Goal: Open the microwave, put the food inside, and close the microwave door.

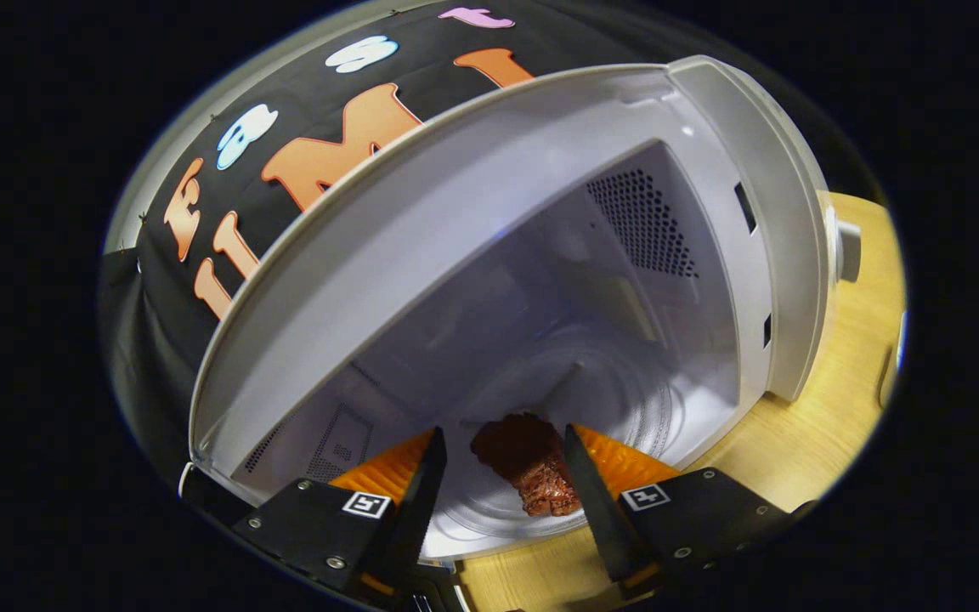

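The white microwave point(489, 195) stands with its cavity open toward me, and the whole view is tilted. A brown, ribbed piece of food point(528, 467) lies on the glass turntable point(489, 510) at the front of the cavity. My gripper point(505, 432) reaches into the opening with its fingers apart on either side of the food. The food lies close against the right finger point(587, 484), while a clear gap separates it from the left finger point(421, 484). Both fingers do not press on it, so the gripper is open.
The microwave rests on a light wooden table point(846, 399). A grey knob point(848, 251) sticks out of its control side beyond the right finger. A perforated vent point(642, 225) marks an inner wall. A dark edge point(200, 497), perhaps the door, lies beside the left finger.
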`<state>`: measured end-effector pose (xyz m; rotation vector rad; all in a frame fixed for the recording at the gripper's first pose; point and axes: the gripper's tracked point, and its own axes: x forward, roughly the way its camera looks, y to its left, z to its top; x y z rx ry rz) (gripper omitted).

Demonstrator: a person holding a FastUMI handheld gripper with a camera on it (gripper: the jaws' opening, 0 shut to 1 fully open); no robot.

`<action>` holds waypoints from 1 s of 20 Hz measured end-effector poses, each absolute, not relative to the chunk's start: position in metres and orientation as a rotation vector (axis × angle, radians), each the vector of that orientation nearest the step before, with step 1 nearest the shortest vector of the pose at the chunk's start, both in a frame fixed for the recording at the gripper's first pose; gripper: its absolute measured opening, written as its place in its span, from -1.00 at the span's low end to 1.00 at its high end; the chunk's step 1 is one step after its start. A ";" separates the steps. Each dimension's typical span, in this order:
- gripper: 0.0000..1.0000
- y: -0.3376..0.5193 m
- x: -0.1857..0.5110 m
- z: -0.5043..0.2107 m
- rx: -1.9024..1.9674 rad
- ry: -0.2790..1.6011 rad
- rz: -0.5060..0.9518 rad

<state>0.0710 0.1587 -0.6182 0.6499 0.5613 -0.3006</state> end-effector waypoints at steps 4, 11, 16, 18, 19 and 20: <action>0.80 0.153 0.042 -0.587 0.564 0.567 -0.253; 0.93 0.161 -0.028 -0.525 0.448 0.540 -0.183; 0.93 0.175 -0.087 -0.504 0.387 0.553 -0.179; 0.91 0.182 -0.114 -0.502 0.376 0.572 -0.182; 0.86 0.186 -0.127 -0.501 0.372 0.582 -0.181; 0.82 0.190 -0.142 -0.502 0.362 0.594 -0.185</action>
